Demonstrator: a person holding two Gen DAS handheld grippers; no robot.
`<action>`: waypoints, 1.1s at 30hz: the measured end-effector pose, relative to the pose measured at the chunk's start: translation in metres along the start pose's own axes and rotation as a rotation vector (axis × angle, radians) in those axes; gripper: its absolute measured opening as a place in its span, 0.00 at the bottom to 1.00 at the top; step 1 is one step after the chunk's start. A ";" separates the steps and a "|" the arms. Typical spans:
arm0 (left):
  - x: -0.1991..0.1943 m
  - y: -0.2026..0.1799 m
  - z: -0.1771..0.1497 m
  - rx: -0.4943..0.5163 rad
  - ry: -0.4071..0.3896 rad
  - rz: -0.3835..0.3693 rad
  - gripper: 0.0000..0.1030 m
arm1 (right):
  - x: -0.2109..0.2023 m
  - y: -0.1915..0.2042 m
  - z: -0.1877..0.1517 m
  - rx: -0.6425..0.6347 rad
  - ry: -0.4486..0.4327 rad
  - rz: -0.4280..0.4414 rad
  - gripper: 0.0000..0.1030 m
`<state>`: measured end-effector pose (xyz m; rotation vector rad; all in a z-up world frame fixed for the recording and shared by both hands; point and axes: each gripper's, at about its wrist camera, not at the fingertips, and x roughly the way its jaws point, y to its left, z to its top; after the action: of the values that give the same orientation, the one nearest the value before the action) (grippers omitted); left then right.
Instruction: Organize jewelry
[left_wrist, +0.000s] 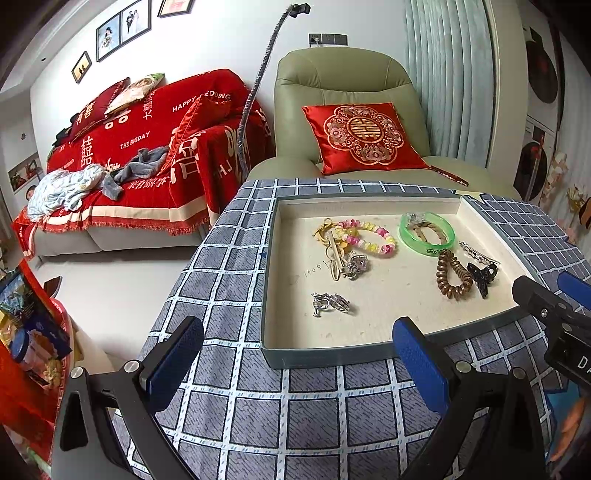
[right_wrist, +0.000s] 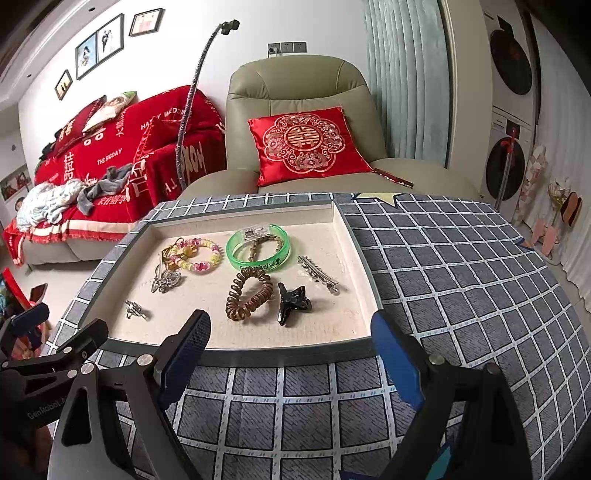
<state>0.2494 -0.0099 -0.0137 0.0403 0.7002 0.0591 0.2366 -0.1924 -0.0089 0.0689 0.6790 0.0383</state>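
Observation:
A shallow grey-rimmed tray (left_wrist: 332, 356) (right_wrist: 277, 356) with a cream lining lies on the checked tablecloth. In it lie a green bangle (left_wrist: 426, 234) (right_wrist: 258, 247), a pastel bead bracelet (left_wrist: 369, 236) (right_wrist: 199, 254), a brown spiral hair tie (left_wrist: 452, 275) (right_wrist: 247, 293), a black claw clip (left_wrist: 482, 275) (right_wrist: 293, 302), a silver hair clip (left_wrist: 478, 253) (right_wrist: 317, 275), a small silver piece (left_wrist: 330, 302) (right_wrist: 135, 310) and a tangle of gold and silver pieces (left_wrist: 340, 258) (right_wrist: 166, 277). My left gripper (left_wrist: 295, 350) and right gripper (right_wrist: 290, 347) hover open at the tray's near rim, holding nothing.
The blue-grey checked table (right_wrist: 443, 258) drops off to the floor on the left. Behind it stands a green armchair (left_wrist: 332, 74) with a red cushion (left_wrist: 364, 136). A red-covered sofa (left_wrist: 147, 147) sits far left, and a flexible pole (left_wrist: 255, 96) rises near the table's back left corner.

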 end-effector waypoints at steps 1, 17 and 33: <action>0.000 0.000 0.000 0.001 0.001 0.001 1.00 | 0.000 0.000 0.000 0.000 0.000 0.001 0.88; -0.002 0.000 -0.001 0.004 0.003 0.000 1.00 | 0.001 0.000 0.003 -0.012 0.001 -0.003 0.88; -0.004 -0.001 0.001 0.005 0.005 -0.003 1.00 | 0.001 0.000 0.003 -0.011 0.001 -0.004 0.88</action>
<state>0.2471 -0.0109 -0.0099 0.0434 0.7056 0.0546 0.2391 -0.1925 -0.0066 0.0569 0.6796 0.0381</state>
